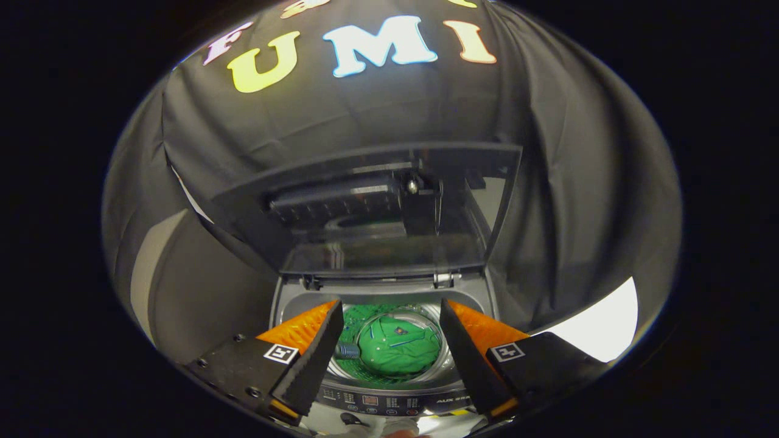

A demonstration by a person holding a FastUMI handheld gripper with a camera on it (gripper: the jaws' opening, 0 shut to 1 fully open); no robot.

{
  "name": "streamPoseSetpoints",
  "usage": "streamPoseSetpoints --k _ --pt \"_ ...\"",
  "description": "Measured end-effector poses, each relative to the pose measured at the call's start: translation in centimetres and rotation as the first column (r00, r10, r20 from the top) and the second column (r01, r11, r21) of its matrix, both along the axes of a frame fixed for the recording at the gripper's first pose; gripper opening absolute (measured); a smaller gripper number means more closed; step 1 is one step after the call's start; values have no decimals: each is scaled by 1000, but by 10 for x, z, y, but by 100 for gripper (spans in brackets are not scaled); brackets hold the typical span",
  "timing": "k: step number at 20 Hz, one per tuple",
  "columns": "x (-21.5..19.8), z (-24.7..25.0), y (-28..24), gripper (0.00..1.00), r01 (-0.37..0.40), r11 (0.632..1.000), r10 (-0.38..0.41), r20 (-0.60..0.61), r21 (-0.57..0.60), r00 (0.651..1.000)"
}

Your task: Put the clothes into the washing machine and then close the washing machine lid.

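Below, tool (389, 316) open and empty, green clothes (398, 350) in washing machine (389, 398) drum, lid (371, 207) raised, panel writing unreadable.

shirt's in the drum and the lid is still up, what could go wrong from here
1. The lid stands upright beyond the open, empty gripper. Pulled carelessly, it might drop hard rather than close gently.
2. The gripper hangs right over the drum opening; if it stays there as the lid comes down, the fingers could get caught.
3. The green shirt lies bunched in the drum; it seems low enough, but a raised fold might snag.
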State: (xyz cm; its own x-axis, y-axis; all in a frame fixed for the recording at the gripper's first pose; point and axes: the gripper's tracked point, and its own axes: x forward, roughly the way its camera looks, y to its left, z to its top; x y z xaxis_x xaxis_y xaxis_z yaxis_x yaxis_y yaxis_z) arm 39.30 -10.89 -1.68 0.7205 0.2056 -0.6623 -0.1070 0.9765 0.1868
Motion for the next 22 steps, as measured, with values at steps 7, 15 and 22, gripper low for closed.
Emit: streamPoseSetpoints --k 7,15,22 --pt "19 79 10 98 -23 999 21 89 27 996" --pt "80 138 38 98 -23 999 17 140 45 990" --pt "143 116 65 98 -31 999 32 87 -16 996"
